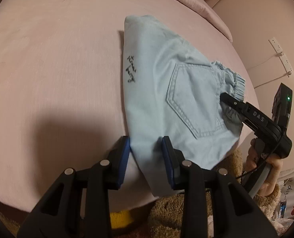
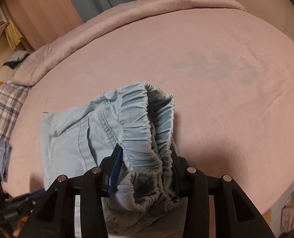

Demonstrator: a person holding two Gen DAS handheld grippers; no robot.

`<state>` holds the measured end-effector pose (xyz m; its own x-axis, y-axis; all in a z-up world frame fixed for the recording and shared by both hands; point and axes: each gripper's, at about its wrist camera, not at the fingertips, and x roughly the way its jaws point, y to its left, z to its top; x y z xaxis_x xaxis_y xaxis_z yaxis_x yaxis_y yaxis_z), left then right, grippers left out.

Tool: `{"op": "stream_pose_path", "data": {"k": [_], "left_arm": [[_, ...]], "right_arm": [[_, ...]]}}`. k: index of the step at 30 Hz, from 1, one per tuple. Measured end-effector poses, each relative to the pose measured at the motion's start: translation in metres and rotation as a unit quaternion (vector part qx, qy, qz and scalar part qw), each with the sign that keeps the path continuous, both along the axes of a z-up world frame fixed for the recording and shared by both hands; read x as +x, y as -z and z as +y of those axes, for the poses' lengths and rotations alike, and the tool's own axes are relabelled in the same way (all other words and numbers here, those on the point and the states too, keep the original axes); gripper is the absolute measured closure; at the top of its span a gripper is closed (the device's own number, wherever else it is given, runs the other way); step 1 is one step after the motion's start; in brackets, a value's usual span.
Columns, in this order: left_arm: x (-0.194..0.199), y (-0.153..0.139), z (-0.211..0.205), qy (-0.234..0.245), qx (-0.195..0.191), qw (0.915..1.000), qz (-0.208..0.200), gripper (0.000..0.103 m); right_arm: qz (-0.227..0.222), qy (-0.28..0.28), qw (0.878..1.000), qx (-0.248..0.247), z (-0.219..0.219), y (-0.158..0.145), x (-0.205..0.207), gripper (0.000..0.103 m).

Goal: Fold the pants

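In the left wrist view, the left gripper [image 1: 146, 158] sits at the lower centre of the frame with its blue pads [image 1: 125, 158] partly apart. The near corner of the light blue pants [image 1: 166, 91] lies between them; the right pad touches the cloth, but whether both pads press on it cannot be told. The right gripper [image 1: 229, 107] comes in from the right edge, held by a hand [image 1: 266, 168], its fingertips at the gathered waistband [image 1: 236, 81].

In the right wrist view, the right gripper [image 2: 145, 170] at the lower centre has its jaws partly apart and filled by the bunched elastic waistband [image 2: 143, 130], clamped between the blue pads [image 2: 115, 168].

The pants are folded into a compact bundle on the pink bedsheet [image 1: 57, 69]. In the left view their long axis runs from the fold at upper centre down to the lower centre, the back pocket [image 1: 194, 97] facing up and the waistband pointing right. Dark stitched lettering [image 1: 131, 69] runs along the left edge.

The sheet spreads wide and bare to the left and above the pants. The bed's near edge curves along the bottom of the frame, with a brown fleecy sleeve [image 1: 186, 208] below it.
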<state>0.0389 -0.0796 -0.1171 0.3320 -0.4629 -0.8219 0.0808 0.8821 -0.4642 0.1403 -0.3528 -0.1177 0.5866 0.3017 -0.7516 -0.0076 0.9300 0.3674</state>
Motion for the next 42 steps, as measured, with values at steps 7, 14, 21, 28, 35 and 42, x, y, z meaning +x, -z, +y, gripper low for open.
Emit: {"op": "stream_pose_path", "data": {"k": [7, 14, 21, 28, 35, 42], "left_arm": [[-0.01, -0.001, 0.009, -0.001, -0.02, 0.9997, 0.016, 0.07], [-0.013, -0.005, 0.013, 0.003, -0.019, 0.9997, 0.017, 0.07], [-0.007, -0.012, 0.005, 0.004, -0.017, 0.9997, 0.017, 0.067], [-0.008, -0.006, 0.003, 0.008, 0.001, 0.9999, 0.013, 0.066], [-0.009, 0.0, 0.003, 0.014, 0.007, 0.9998, 0.009, 0.065], [-0.009, 0.003, 0.003, 0.012, 0.002, 0.9999, 0.01, 0.064]], "right_arm": [[0.0, 0.005, 1.0, -0.01, 0.001, -0.002, -0.002, 0.06], [0.013, 0.016, 0.999, -0.043, 0.004, -0.008, -0.014, 0.051], [0.013, 0.016, 0.999, -0.028, -0.013, -0.011, -0.037, 0.051], [0.011, 0.003, 1.0, 0.018, -0.023, -0.006, -0.042, 0.067], [0.017, 0.003, 0.999, 0.032, -0.022, -0.002, -0.046, 0.071], [0.02, 0.004, 0.999, 0.029, -0.021, -0.001, -0.046, 0.071]]}}
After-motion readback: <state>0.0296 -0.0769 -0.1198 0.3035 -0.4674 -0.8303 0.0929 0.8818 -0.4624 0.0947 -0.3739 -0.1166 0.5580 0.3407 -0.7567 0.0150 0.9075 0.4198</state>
